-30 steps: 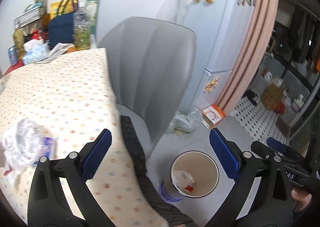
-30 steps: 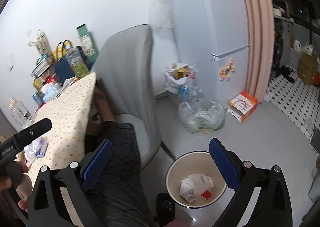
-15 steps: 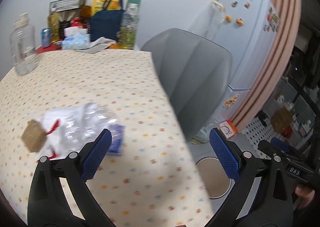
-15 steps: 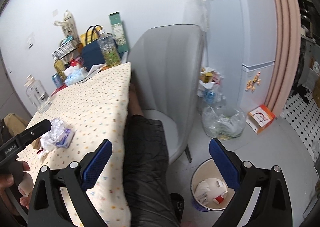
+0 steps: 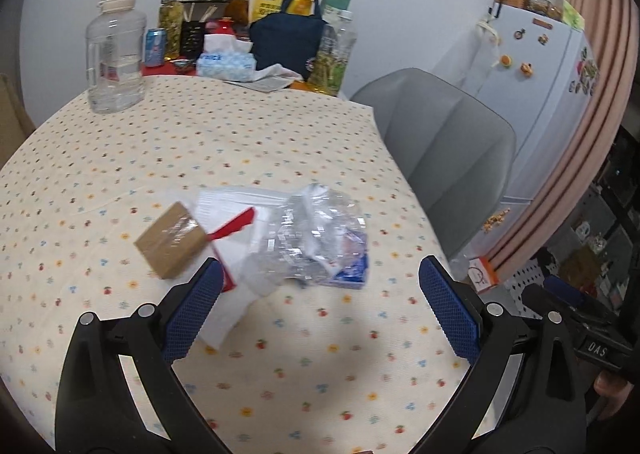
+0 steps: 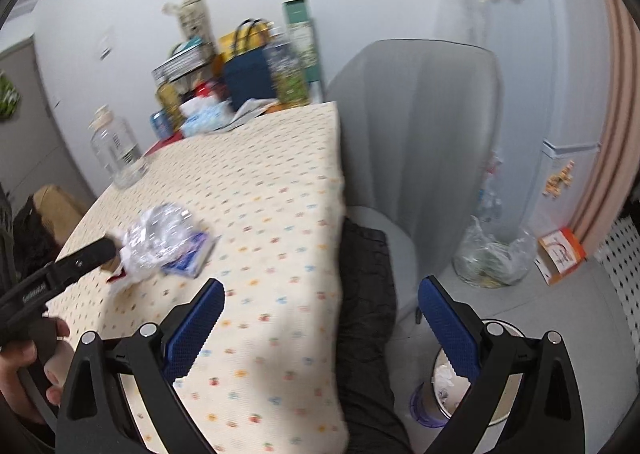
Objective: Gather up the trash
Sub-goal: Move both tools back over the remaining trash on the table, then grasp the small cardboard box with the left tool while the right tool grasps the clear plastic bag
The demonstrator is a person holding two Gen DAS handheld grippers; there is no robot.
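Left gripper point(image 5: 320, 298) jaws wide apart, empty, over the table point(image 5: 200, 150). Trash just ahead of its fingertips: crumpled clear plastic point(image 5: 316, 234) centered, brown cardboard piece point(image 5: 172, 240) off the left finger (red strip between them). Right gripper point(image 6: 320, 318) also spread, empty; trash bin point(image 6: 460, 386) on the floor behind its right finger.
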